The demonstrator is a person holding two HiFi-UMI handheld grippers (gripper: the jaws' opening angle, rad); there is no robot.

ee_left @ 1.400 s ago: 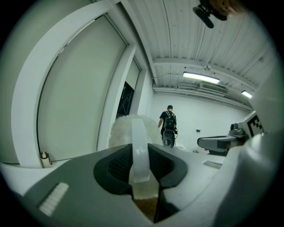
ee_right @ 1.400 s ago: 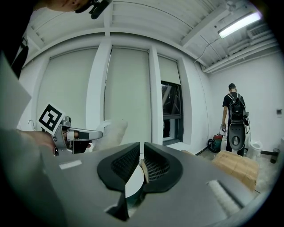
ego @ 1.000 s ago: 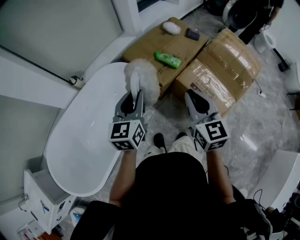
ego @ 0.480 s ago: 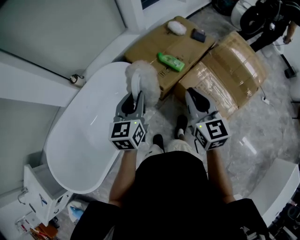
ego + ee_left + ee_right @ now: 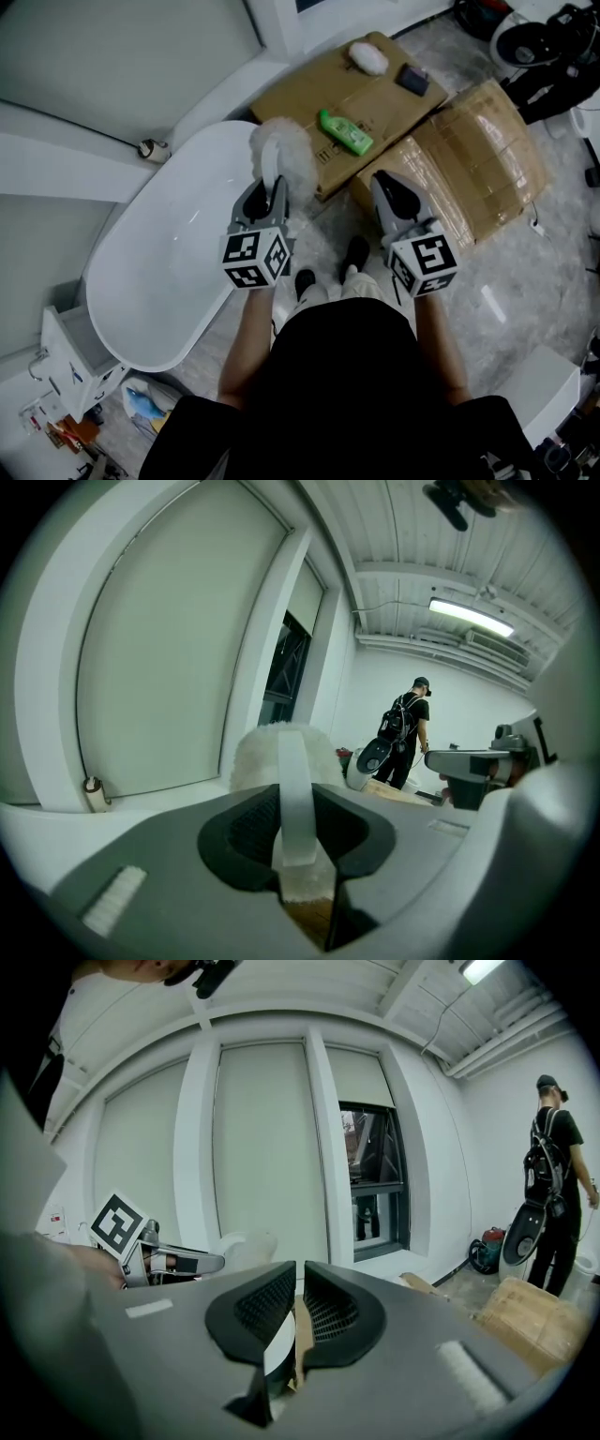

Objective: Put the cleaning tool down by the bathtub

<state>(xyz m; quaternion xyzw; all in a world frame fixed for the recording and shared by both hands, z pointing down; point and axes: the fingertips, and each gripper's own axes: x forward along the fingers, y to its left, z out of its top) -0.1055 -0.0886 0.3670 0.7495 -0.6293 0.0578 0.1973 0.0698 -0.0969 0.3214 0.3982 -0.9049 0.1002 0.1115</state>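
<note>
The cleaning tool (image 5: 284, 153) is a fluffy white pad with a white strap. My left gripper (image 5: 265, 190) is shut on that strap, and the pad stands up past the jaws above the near end of the white bathtub (image 5: 155, 272). In the left gripper view the strap (image 5: 296, 794) runs between the black pads of the left gripper (image 5: 298, 829), with the fluffy pad (image 5: 255, 759) behind. My right gripper (image 5: 384, 187) hangs beside it over the floor, shut with nothing in it. The right gripper (image 5: 299, 1305) shows only a thin slit between its pads.
Two cardboard boxes (image 5: 323, 89) (image 5: 469, 159) stand past the tub's end; a green bottle (image 5: 344, 131), a white lump (image 5: 368, 58) and a dark item (image 5: 412, 80) lie on the farther one. A white cabinet (image 5: 70, 361) is at lower left. A person (image 5: 553, 1180) stands far right.
Both grippers have travelled along with the person's step; the tub and the boxes have shifted in the head view. The left gripper keeps its hold on the strap.
</note>
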